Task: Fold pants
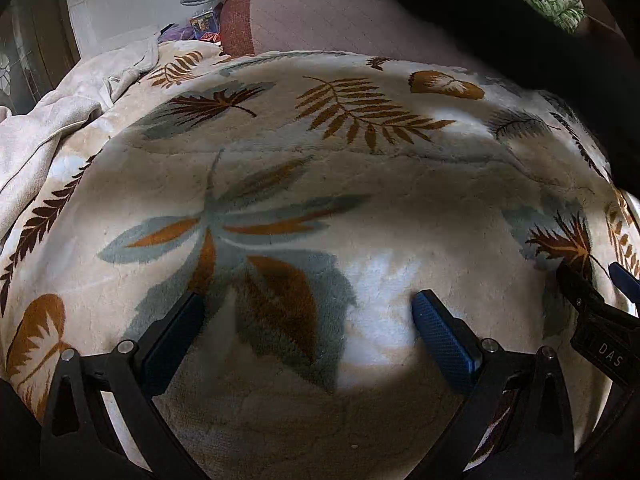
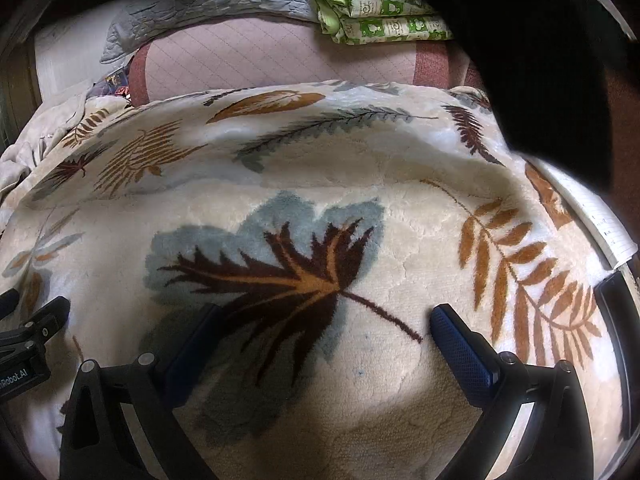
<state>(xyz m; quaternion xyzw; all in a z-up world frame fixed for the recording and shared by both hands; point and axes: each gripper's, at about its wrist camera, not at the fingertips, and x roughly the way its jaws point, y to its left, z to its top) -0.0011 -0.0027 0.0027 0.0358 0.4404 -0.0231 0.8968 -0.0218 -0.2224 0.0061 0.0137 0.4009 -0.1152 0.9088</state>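
Leaf-print blanket (image 1: pixel 320 184) fills both views and serves as your landmark: cream plush, brown, rust and grey-blue leaves, spread over a bed.

Beyond its far edge: a pink quilted mattress cover (image 2: pixel 280 56), then a grey quilted cover (image 2: pixel 224 0) and a green patterned pillow (image 2: pixel 380 12). At the blanket's far left corner lies a crumpled beige cloth (image 1: pixel 52 120); you cannot tell whether it is a garment.

Pants: none recognisable in either view. A dark mass (image 2: pixel 552 60) blocks the upper right above the blanket, too black to identify. So which way the pants point and how their long axis runs cannot be told from here.

Progress, as a judgement: nothing of the fold shows as done. No fold line, no laid-out garment on the blanket. The whole task looks to be ahead of you, beginning with getting the pants onto the blanket.

Left gripper (image 1: pixel 308 312): fingers spread wide, nothing between them, hovering just above the blanket's near part.

Right gripper (image 2: pixel 326 324): same, fingers wide apart and empty, over the large brown leaf. The two grippers sit side by side; each shows at the edge of the other's view.
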